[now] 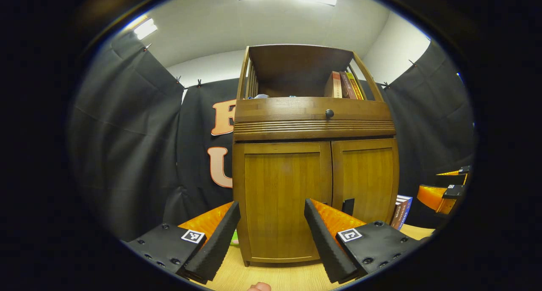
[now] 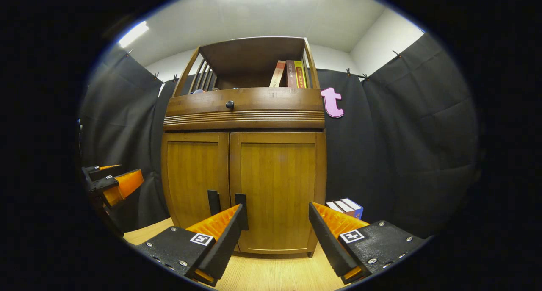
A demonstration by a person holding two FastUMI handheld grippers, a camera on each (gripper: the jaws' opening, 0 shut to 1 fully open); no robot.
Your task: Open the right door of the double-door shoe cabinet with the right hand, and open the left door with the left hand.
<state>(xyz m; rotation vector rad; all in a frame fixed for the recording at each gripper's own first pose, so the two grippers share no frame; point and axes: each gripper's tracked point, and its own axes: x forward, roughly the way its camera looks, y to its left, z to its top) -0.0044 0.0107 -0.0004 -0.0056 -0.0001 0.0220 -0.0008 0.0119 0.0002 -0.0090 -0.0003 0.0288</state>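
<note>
The wooden shoe cabinet (image 1: 315, 164) stands on a table with both doors shut. In the left gripper view, my left gripper (image 1: 271, 240) is open, facing the left door (image 1: 279, 198) from a short way off. The right door (image 1: 366, 181) shows a dark handle (image 1: 348, 206) near its inner edge. In the right gripper view, my right gripper (image 2: 275, 236) is open in front of the right door (image 2: 277, 189), apart from it. Two dark handles (image 2: 214, 202) sit side by side at the seam, beside the left door (image 2: 194, 176). Each gripper also appears off to the side: right gripper (image 1: 449, 193), left gripper (image 2: 110, 183).
Above the doors is a drawer with a round knob (image 2: 229, 104), and an open shelf with books (image 2: 292, 74). A small stack of books (image 2: 345, 207) lies on the wooden tabletop (image 2: 271, 274) right of the cabinet. Black cloth walls close in on all sides.
</note>
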